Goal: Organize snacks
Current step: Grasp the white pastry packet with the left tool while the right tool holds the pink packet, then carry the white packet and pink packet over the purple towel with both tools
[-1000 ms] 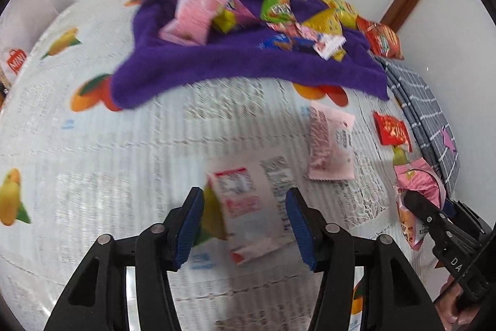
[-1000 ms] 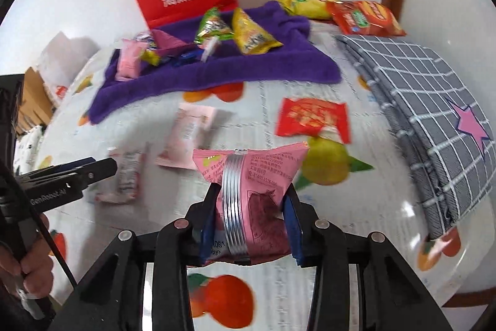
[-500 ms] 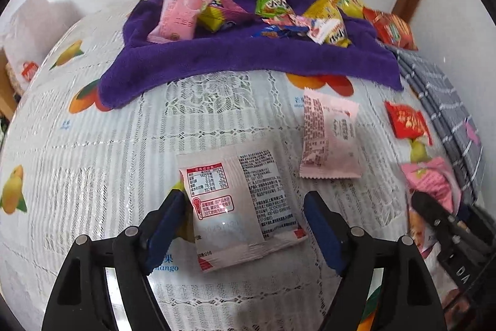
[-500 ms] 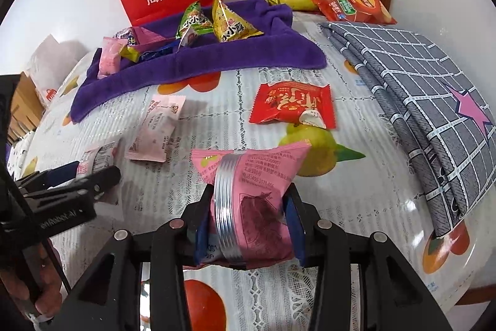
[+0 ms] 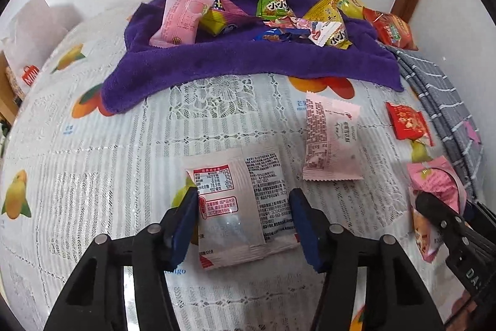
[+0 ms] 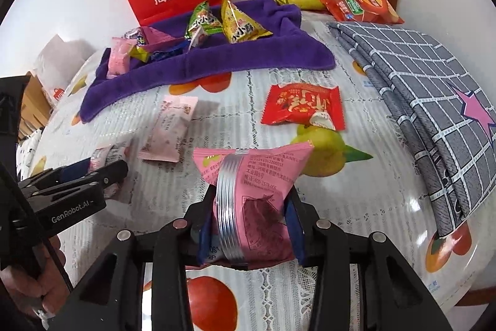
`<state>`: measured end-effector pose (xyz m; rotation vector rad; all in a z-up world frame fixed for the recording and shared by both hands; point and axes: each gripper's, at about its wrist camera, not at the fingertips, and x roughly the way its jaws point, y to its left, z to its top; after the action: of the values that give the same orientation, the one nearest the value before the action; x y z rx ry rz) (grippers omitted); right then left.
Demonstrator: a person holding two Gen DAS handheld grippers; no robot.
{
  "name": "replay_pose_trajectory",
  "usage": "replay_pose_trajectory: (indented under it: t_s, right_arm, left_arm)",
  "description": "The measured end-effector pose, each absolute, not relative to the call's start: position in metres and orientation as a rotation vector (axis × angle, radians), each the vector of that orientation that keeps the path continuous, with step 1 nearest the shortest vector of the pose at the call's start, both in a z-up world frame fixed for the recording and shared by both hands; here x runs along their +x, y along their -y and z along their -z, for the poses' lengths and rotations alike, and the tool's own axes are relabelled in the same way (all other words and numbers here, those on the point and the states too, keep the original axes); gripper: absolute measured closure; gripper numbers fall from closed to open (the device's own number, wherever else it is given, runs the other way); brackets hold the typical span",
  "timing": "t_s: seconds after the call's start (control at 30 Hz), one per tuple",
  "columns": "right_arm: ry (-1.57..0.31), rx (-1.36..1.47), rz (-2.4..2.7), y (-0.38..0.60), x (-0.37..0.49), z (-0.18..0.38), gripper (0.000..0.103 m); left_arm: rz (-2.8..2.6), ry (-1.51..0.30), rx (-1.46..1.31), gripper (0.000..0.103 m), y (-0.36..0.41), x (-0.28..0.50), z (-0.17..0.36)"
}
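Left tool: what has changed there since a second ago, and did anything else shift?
The left tool spread wide around the white sachet, then its jaws have just been closing on it again; the sachet now lies flat between the pads, which look at its edges. The right tool stayed clamped on the pink packet. The loose snacks and purple towel did not move.

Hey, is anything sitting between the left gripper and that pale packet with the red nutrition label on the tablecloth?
Nothing visible. The left gripper straddles the pale packet, a blue pad at each side; its jaws have just been closing around it. The pink packet lies apart, beyond and to the right.
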<state>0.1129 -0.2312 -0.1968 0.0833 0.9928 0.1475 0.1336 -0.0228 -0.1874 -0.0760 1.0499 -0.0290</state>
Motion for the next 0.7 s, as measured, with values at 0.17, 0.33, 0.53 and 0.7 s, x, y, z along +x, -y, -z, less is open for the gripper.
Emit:
replay_pose_trajectory:
  t_s: [0.17, 0.33, 0.53, 0.7]
  right_arm:
    - [-0.966, 0.105, -0.168, 0.231, 0.114, 0.180, 0.063]
    - [-0.946, 0.117, -0.177, 0.228, 0.124, 0.158, 0.063]
    - [-0.927, 0.145, -0.196, 0.228, 0.143, 0.131, 0.063]
    - [-0.876, 0.131, -0.185, 0.233, 0.163, 0.101, 0.063]
  left_arm:
    - [0.036, -1.062, -0.137, 0.051, 0.007, 0.134, 0.178]
    - [0.038, -1.022, -0.164, 0.052, -0.008, 0.137, 0.153]
    - [0.014, -0.965, -0.183, 0.052, -0.032, 0.150, 0.117]
    - [-0.008, -0.925, -0.173, 0.052, -0.047, 0.164, 0.091]
